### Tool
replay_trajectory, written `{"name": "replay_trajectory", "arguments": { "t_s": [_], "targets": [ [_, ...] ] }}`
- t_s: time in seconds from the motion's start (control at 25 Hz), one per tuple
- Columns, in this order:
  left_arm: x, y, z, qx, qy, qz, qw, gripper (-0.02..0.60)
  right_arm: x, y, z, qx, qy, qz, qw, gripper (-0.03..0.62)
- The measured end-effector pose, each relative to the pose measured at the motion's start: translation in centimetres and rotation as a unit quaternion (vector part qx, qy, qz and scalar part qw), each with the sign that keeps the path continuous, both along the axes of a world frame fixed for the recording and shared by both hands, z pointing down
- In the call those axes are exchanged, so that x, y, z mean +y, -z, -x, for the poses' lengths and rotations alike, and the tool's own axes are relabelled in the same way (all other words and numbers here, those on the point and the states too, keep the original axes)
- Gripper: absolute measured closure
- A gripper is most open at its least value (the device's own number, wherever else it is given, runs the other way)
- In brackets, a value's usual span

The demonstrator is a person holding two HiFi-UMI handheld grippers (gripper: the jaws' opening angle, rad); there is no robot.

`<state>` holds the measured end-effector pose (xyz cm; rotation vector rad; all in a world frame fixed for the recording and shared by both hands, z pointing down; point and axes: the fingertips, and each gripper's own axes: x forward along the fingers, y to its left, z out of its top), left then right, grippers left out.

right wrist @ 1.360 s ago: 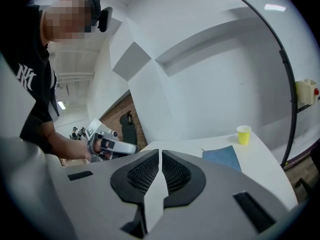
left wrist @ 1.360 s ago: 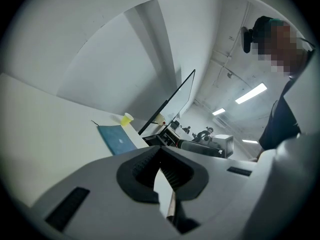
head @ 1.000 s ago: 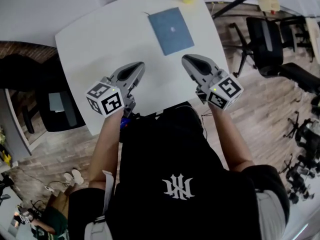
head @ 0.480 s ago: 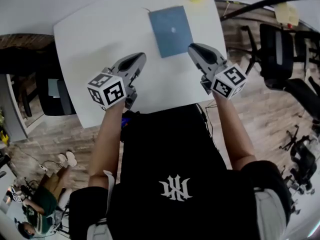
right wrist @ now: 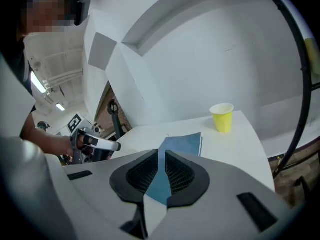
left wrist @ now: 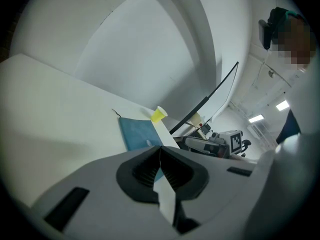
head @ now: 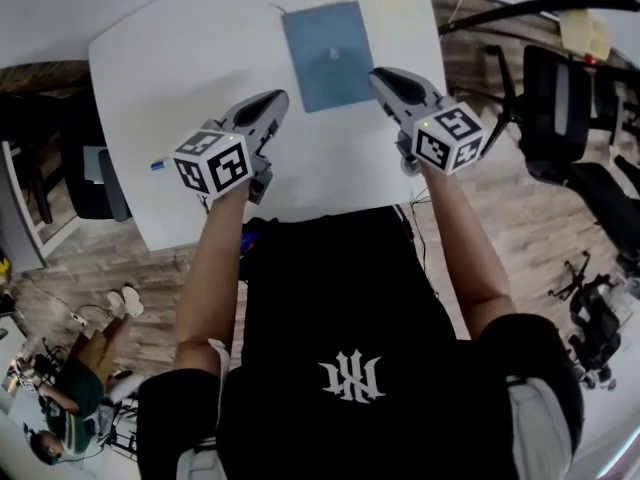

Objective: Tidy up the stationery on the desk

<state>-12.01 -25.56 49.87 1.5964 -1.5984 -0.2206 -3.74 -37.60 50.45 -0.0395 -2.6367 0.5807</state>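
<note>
While the left gripper [head: 274, 101] and right gripper [head: 378, 76] hover empty, jaws pressed together, tidying looks unstarted. Next, one must spread to pinch the blue notebook [head: 325, 53].

Even, diffuse indoor lighting; strong wide-angle distortion in all three views.
The white table [head: 200, 58] is rendered bright, close to washed out, and only soft, faint shadows are cast on it. Ceiling strips [left wrist: 256, 118] are seen blown out to white in the left gripper view and are taken as the light source. The black shirt [head: 340, 318] is underexposed, with little detail. Straight edges are bent towards the frame borders, and the corners of both gripper views are vignetted to black. The near bodies of the left gripper [left wrist: 160, 147] and right gripper [right wrist: 161, 152] are recorded soft, out of focus.
</note>
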Motion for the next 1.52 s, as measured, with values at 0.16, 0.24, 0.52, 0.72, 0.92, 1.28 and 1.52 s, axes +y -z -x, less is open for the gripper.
{"name": "replay_trajectory", "arguments": {
  "t_s": [0.16, 0.24, 0.52, 0.72, 0.92, 1.28, 1.52],
  "targets": [
    [-1.1, -1.9, -0.3, 0.002, 0.003, 0.018, 0.9998, 0.577, -1.0, -1.5, 0.0, 0.017, 0.000, 0.003, 1.000, 0.534],
    [-1.4, -2.6, -0.2, 0.002, 0.007, 0.024, 0.9997, 0.577, -1.3, -2.4, 0.0, 0.029, 0.001, 0.003, 1.000, 0.506],
    [-2.7, -4.6, 0.6, -0.005, 0.019, 0.050, 0.9985, 0.525, -2.8, -5.1, -0.2, 0.063, -0.013, 0.014, 0.998, 0.468],
    [-3.4, -6.0, 0.9, -0.006, 0.026, 0.075, 0.9968, 0.487, -3.1, -6.6, 0.0, 0.090, -0.024, 0.044, 0.995, 0.434],
    [-4.1, -7.3, 1.0, -0.009, 0.027, 0.109, 0.9937, 0.450, -3.4, -7.8, 0.4, 0.126, -0.018, 0.036, 0.991, 0.434],
    [-4.7, -9.0, 1.2, -0.028, 0.028, 0.166, 0.9853, 0.416, -2.9, -8.6, 1.2, 0.154, -0.010, 0.046, 0.987, 0.434],
    [-4.7, -9.7, 1.1, -0.032, 0.022, 0.186, 0.9818, 0.420, -2.8, -9.2, 1.2, 0.171, -0.009, 0.046, 0.984, 0.444]
  ]
}}
